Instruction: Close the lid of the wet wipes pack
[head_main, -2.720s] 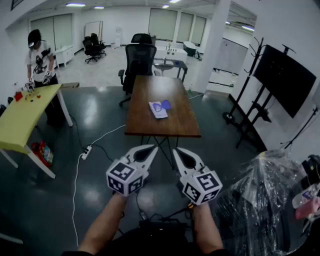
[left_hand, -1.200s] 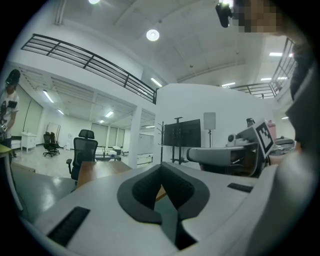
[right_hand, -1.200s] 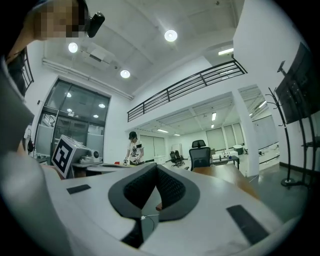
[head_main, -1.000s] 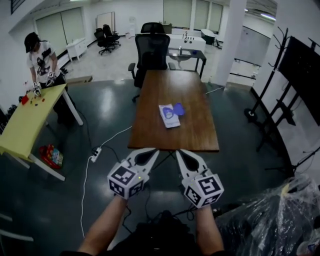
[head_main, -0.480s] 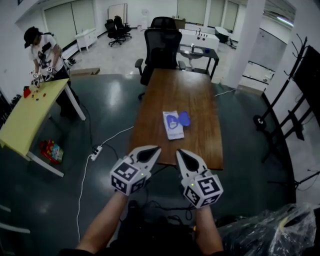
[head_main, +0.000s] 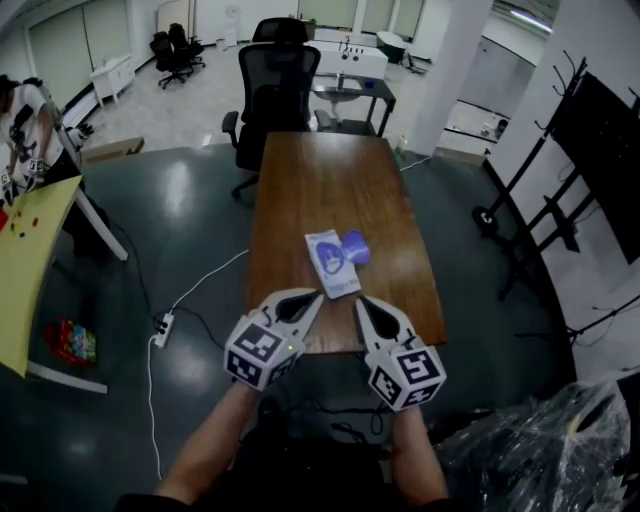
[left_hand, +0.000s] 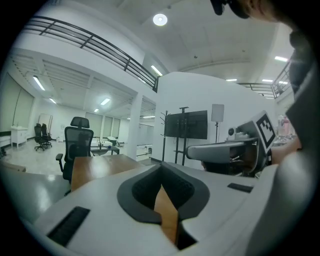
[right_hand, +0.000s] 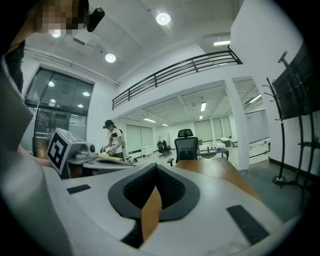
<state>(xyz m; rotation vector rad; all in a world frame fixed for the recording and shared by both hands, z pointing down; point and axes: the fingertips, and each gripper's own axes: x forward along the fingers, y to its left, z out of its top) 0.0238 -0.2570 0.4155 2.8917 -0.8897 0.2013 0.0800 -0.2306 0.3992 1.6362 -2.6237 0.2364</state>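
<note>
Evidently unstarted: wet wipes pack (head_main: 330, 266), lid (head_main: 356, 246) open, lies ahead of left gripper (head_main: 316, 296) and right gripper (head_main: 359, 301), both closed, empty

Dark glossy floor (head_main: 190, 230); long wooden worktop (head_main: 320, 180), black office chair (head_main: 272, 80) at far end; yellow table (head_main: 25, 270) left; white pillar (head_main: 447, 70); coat stand (head_main: 530, 180), screen (head_main: 605, 150) right; round ceiling light (left_hand: 160, 20).
</note>
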